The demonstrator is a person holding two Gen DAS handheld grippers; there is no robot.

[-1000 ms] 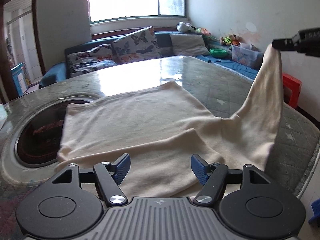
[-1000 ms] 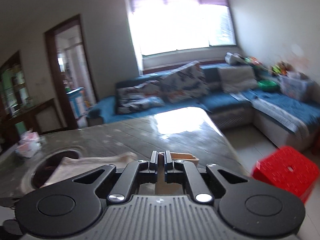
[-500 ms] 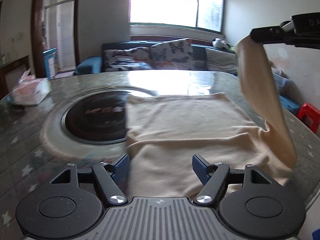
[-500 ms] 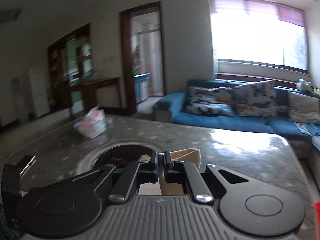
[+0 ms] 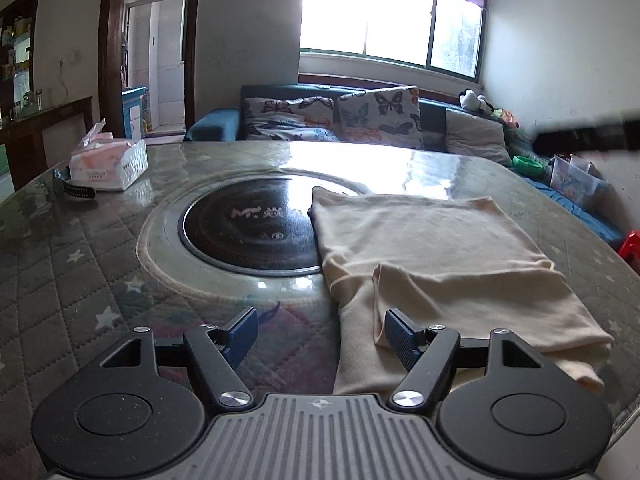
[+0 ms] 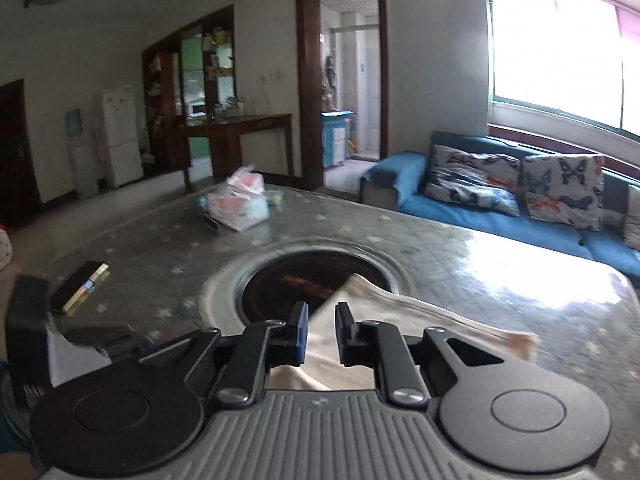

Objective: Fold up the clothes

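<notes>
A cream garment [image 5: 420, 240] lies folded on the quilted table [image 5: 80, 280], just right of a dark round hotplate [image 5: 248, 232]. Its folded-over flap rests flat on top, free of any grip. My left gripper [image 5: 320, 332] hovers open at the garment's near left edge, its right finger over the cloth, pinching nothing. In the right wrist view my right gripper [image 6: 322, 320] stands above the garment [image 6: 400, 320] with its jaws opening. The cloth shows in the narrow gap, and the pads do not press on it. That gripper is a blurred black bar [image 5: 588, 138] at the left view's right edge.
A tissue pack [image 5: 108, 164] and a black strap [image 5: 78, 190] sit at the table's far left. A dark flat phone-like object [image 6: 80, 286] lies near the left edge. A blue sofa [image 5: 360, 120] runs behind the table, and a red stool [image 5: 632, 244] stands beyond its right rim.
The right gripper swung the raised flap leftward over the garment and parted its jaws; the flap now lies flat. The left gripper shifted left along the near edge, still open.
</notes>
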